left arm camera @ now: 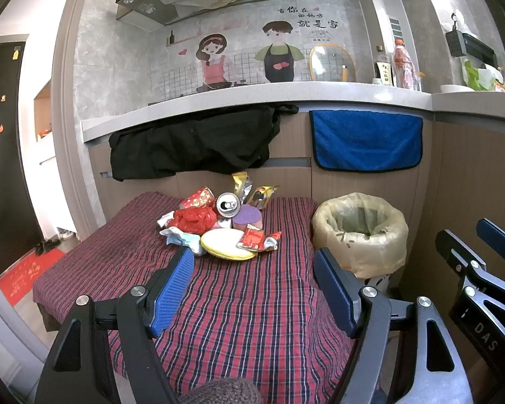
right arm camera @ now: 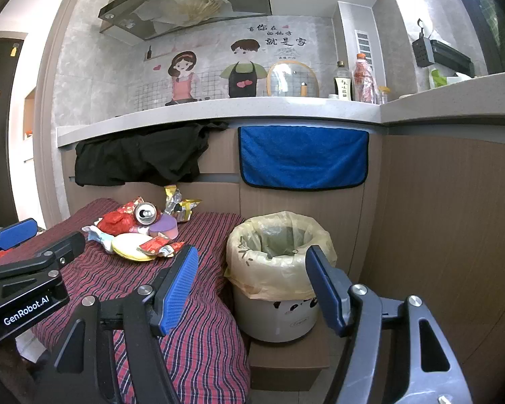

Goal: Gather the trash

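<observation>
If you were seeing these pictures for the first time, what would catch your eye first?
The heap of trash, with a drinks can and a yellow disc, sits at the far end of the plaid-covered table. Right of it stands a bag-lined bin. A blue towel hangs below the counter.

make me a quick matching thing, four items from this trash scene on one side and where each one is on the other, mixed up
Things:
1. drink can
2. yellow disc
3. blue towel
4. bin

Places:
A. hanging on the cabinet front under the counter
B. front of the trash pile
C. beside the plaid-covered table
D. on top of the pile, opening facing the camera

Pairs: 1-D, 2-B, 3-A, 4-C
</observation>
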`<action>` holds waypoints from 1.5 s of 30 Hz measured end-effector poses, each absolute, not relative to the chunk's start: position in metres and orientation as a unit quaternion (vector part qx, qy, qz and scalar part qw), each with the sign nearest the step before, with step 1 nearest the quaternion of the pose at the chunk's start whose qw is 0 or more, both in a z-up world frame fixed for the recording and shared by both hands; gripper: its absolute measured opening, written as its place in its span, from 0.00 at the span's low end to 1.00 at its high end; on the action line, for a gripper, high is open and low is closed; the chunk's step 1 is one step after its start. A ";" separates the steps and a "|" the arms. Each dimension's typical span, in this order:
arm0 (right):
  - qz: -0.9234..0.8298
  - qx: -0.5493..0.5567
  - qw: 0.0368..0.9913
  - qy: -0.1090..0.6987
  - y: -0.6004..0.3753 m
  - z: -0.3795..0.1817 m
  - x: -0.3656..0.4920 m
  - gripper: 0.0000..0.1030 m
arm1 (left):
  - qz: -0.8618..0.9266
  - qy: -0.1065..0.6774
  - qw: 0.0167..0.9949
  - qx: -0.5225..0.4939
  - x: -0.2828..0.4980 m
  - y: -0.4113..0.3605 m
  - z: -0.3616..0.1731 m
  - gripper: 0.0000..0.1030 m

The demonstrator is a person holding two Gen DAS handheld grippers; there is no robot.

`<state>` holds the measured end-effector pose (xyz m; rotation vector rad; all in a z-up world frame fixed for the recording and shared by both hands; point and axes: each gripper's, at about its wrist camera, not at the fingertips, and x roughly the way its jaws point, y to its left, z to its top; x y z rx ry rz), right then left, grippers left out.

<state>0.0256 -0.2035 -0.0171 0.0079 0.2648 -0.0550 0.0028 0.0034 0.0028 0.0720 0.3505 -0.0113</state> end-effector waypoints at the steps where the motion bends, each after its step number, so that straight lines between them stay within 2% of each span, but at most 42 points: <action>1: -0.027 0.004 0.991 0.132 -0.204 -0.017 0.025 0.62 | -0.006 0.174 0.984 0.036 0.003 0.003 0.003 0.72; 45: -0.030 0.007 0.991 0.128 -0.208 -0.013 0.023 0.62 | -0.004 0.174 0.984 0.034 -0.003 0.002 0.008 0.72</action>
